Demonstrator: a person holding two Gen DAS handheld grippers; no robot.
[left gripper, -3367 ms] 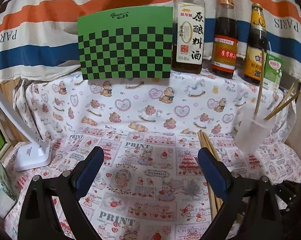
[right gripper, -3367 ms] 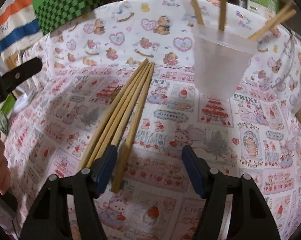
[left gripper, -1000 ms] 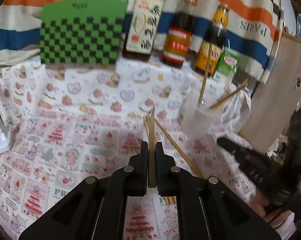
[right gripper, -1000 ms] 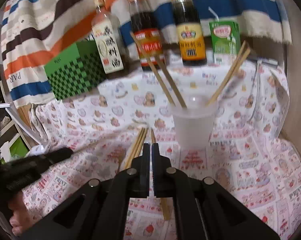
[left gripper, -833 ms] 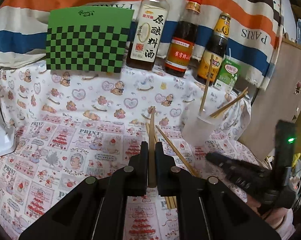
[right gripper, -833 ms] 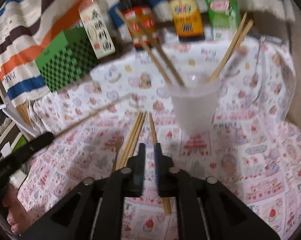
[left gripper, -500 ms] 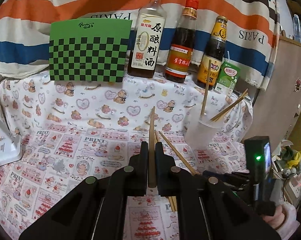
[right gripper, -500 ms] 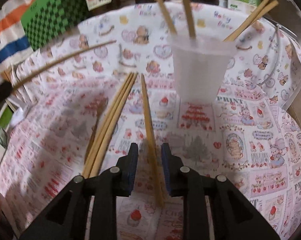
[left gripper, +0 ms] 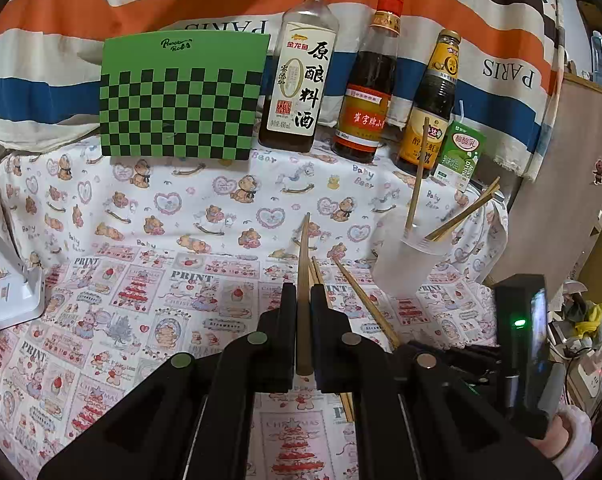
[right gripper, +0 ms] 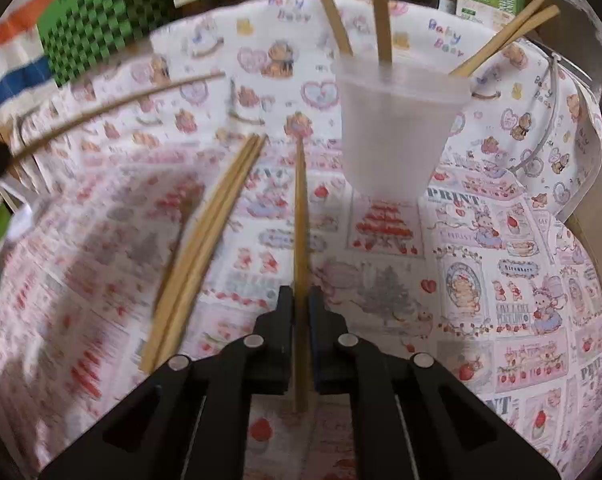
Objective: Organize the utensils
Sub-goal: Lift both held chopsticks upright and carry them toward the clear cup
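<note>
My left gripper point(left gripper: 303, 292) is shut on a wooden chopstick point(left gripper: 303, 256), held above the cloth and pointing away towards the back. My right gripper point(right gripper: 299, 294) is low over the printed cloth. Its jaws are closing on a single chopstick point(right gripper: 299, 208) that lies on the cloth, and the pads press its sides. A bundle of chopsticks point(right gripper: 205, 240) lies just left of it. The frosted plastic cup point(right gripper: 397, 136) stands ahead to the right with several chopsticks in it. The left wrist view shows the cup point(left gripper: 409, 260) at right and the right gripper's body point(left gripper: 517, 340) at lower right.
Three sauce bottles point(left gripper: 365, 92), a green checkered board point(left gripper: 181, 100) and a green carton point(left gripper: 459, 156) line the back against a striped cloth. A white lamp base point(left gripper: 13, 300) sits at the left edge. A person's hand point(left gripper: 569, 432) is at the bottom right.
My right gripper dropped towards the cloth, opened a little over the lone chopstick and closed on it. My left gripper kept its chopstick and stayed nearly still.
</note>
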